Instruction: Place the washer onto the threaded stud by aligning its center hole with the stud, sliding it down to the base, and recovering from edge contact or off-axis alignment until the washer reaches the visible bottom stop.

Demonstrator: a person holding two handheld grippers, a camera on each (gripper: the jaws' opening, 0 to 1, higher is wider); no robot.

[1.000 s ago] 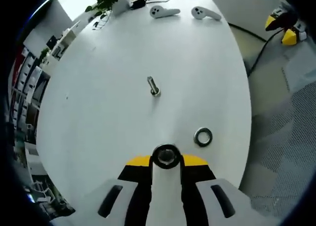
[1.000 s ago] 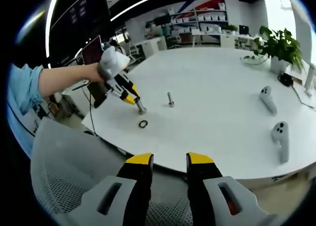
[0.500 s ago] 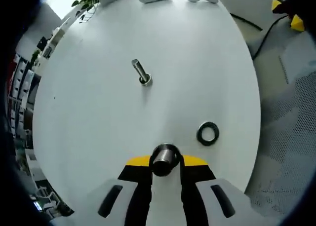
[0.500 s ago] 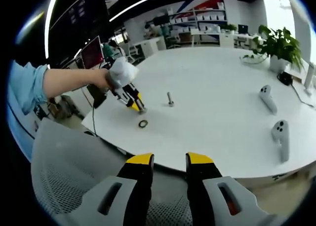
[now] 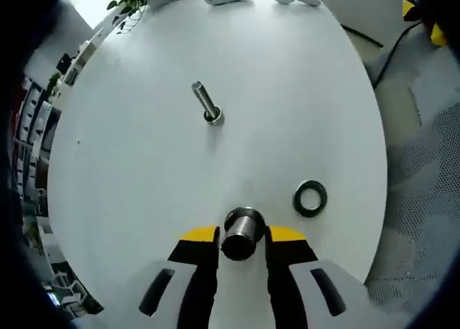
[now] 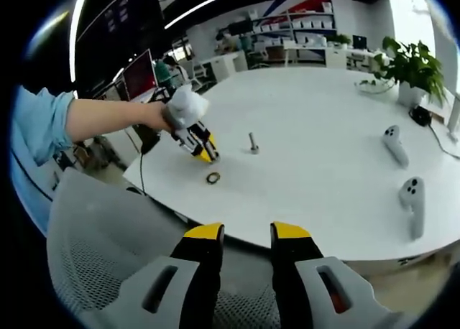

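Observation:
A dark ring-shaped washer [image 5: 310, 197] lies flat on the white table [image 5: 144, 171], just right of my left gripper [image 5: 241, 237]. That gripper is shut on a short metal cylinder [image 5: 241, 232] seen end-on. The threaded stud [image 5: 207, 105] stands upright farther out on the table, apart from both. In the right gripper view a hand holds the left gripper [image 6: 205, 151] tip-down by the washer [image 6: 213, 177], with the stud [image 6: 253, 142] behind it. My right gripper [image 6: 247, 235] hangs open off the table's near edge, nothing between its jaws.
Two white hand controllers [image 6: 394, 144] [image 6: 413, 203] lie at the right of the table, and a potted plant [image 6: 410, 67] stands at the far right. A grey mesh chair [image 6: 108, 271] sits below the table edge. Shelves and desks fill the room behind.
The left gripper with its metal cylinder has moved right and lower, closer to the washer on the table. The right gripper has stayed where it was.

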